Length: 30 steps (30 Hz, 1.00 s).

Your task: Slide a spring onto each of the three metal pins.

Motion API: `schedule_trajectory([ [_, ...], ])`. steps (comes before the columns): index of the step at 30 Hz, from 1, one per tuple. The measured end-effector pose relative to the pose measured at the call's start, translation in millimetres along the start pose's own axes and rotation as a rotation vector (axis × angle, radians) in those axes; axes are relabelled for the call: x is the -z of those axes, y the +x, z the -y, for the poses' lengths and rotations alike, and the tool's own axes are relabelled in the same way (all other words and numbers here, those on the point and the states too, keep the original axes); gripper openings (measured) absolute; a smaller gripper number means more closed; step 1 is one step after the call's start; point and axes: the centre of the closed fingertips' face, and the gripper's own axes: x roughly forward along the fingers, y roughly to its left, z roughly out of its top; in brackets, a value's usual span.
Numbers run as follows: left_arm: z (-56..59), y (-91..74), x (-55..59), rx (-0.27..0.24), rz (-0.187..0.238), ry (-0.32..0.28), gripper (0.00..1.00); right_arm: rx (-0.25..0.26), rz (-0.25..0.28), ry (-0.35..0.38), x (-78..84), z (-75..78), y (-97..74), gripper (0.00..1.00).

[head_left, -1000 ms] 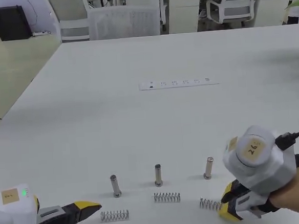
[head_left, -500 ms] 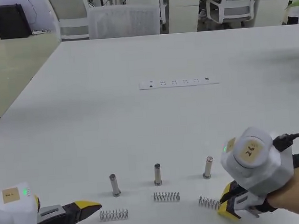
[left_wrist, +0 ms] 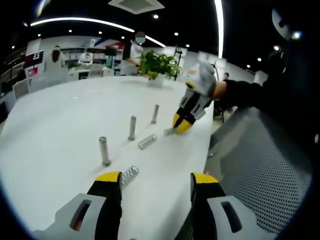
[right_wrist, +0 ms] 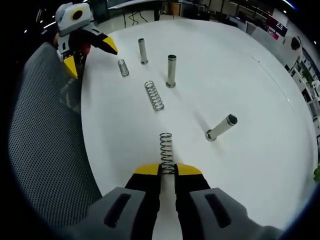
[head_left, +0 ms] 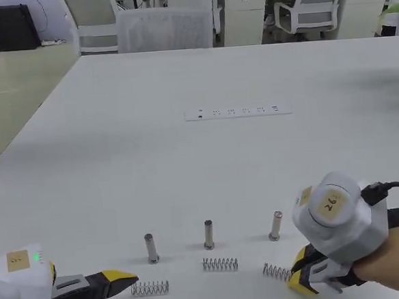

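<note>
1. Right gripper [right_wrist: 167, 169]: jaws pinched on the near end of the right spring [right_wrist: 166, 147]. The coil lies flat on the table [head_left: 187, 164]. The end grip probably keeps the far end free for threading.
2. Right pin [head_left: 276, 225]: upright and bare, at 12 o'clock of that spring, close by.
3. Middle spring [head_left: 220, 264] and left spring [head_left: 149, 288] each lie at 6 o'clock of the middle pin [head_left: 208, 234] and left pin [head_left: 151, 247]. That's one spring staged per pin, none on yet.
4. Left gripper [left_wrist: 155, 180]: jaws apart and empty, left spring just ahead at its 11 o'clock. Looks parked for the next pick.
5. Power strip [head_left: 238, 111]: 12 o'clock, well apart, irrelevant.
</note>
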Motion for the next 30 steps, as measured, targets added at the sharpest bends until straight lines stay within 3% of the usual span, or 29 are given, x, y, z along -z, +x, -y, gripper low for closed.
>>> schedule_trajectory([
  [15,-1.3,-2.3,-12.0,0.030,-0.030,0.070,0.49,-0.007,0.041,-0.011,-19.1,-7.0,-9.4,0.07],
  [30,2.6,10.2,-29.3,0.088,-0.036,0.123,0.46,-0.029,0.063,-0.064,-45.3,-16.3,-15.8,0.07],
])
